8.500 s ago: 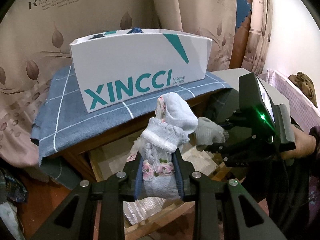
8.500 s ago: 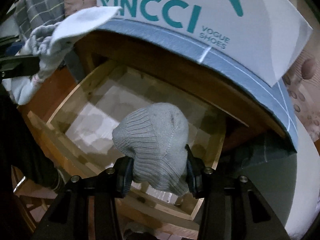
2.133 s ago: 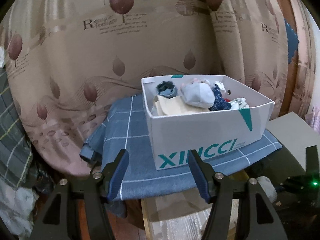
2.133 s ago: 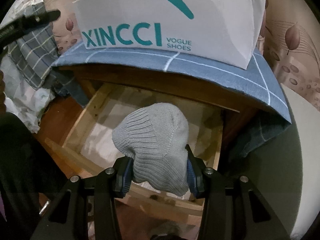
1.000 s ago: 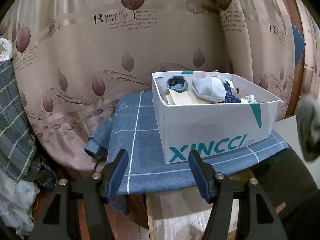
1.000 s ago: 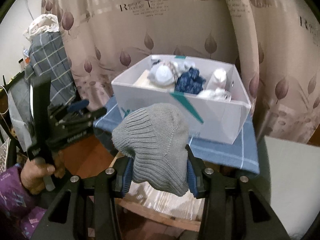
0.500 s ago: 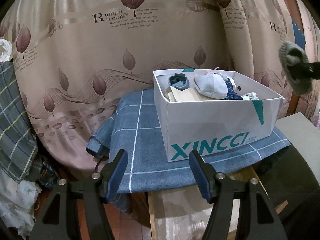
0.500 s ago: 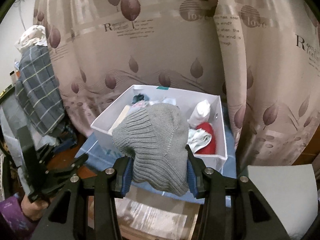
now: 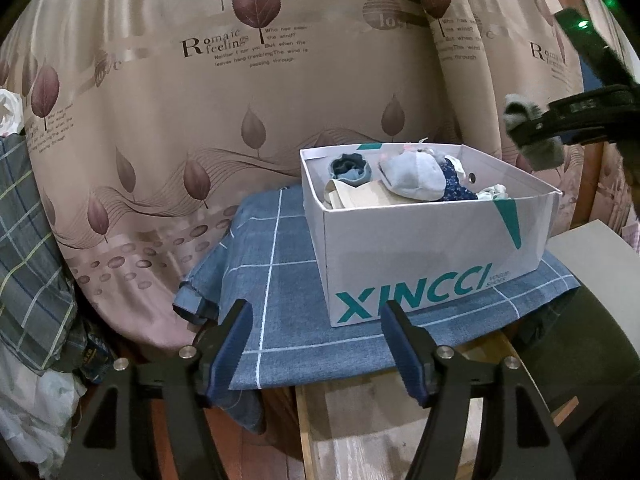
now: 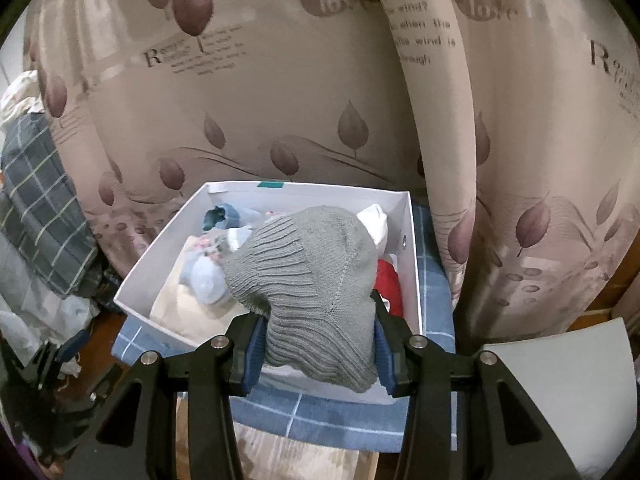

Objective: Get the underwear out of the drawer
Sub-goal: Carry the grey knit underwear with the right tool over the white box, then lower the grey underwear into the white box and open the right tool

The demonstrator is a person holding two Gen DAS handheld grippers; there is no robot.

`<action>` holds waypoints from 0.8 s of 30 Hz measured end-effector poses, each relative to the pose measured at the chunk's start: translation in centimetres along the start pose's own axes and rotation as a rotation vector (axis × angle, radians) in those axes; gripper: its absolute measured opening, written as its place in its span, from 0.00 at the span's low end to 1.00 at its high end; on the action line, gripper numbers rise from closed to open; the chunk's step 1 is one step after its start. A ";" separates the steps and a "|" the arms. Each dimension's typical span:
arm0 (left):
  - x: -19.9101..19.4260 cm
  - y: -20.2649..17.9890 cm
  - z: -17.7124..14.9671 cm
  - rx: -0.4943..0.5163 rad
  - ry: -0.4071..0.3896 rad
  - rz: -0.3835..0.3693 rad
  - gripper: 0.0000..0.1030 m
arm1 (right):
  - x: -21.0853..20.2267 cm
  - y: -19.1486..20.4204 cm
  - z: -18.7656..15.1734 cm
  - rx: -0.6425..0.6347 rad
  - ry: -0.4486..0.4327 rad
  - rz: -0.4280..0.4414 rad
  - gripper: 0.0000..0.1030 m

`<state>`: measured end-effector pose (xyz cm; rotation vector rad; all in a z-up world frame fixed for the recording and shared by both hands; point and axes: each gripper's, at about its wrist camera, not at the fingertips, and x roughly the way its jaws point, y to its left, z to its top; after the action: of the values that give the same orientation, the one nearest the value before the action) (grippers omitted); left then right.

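Note:
My right gripper [image 10: 316,340] is shut on a grey knitted sock bundle [image 10: 312,280] and holds it above the white XINCCI shoe box [image 10: 412,248]. The box holds several rolled socks and small garments. In the left wrist view the same box [image 9: 420,264] stands on a blue checked cloth [image 9: 276,292], and the right gripper with the grey bundle [image 9: 532,136] hangs above the box's right end. My left gripper [image 9: 316,344] is open and empty, in front of the box and left of it. The open wooden drawer [image 9: 360,432] lies below the cloth.
A beige curtain with leaf print [image 9: 240,100] hangs close behind the box. A plaid garment and white bags [image 9: 28,280] pile at the left. A grey flat surface [image 10: 560,392] sits at the right.
My right gripper has lifted the grey bundle out of the drawer and carried it up over the shoe box. My left gripper, which let go of its socks earlier, stays open and nearly still.

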<state>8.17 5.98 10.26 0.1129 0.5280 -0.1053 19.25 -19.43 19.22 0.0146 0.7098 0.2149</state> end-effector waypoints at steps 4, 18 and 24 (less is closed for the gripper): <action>-0.1 0.0 0.0 0.000 -0.005 0.001 0.67 | 2.2 -0.4 0.5 0.010 0.033 -0.009 0.41; 1.0 0.0 0.0 -0.028 0.029 -0.016 0.67 | 9.0 -2.1 2.1 0.042 0.145 -0.047 0.41; 0.9 0.1 0.0 -0.028 0.031 -0.020 0.67 | 10.3 -1.7 2.5 0.037 0.165 -0.054 0.42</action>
<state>8.96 5.98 9.76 0.0822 0.5618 -0.1159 28.82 -18.89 14.34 0.0135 0.8773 0.1517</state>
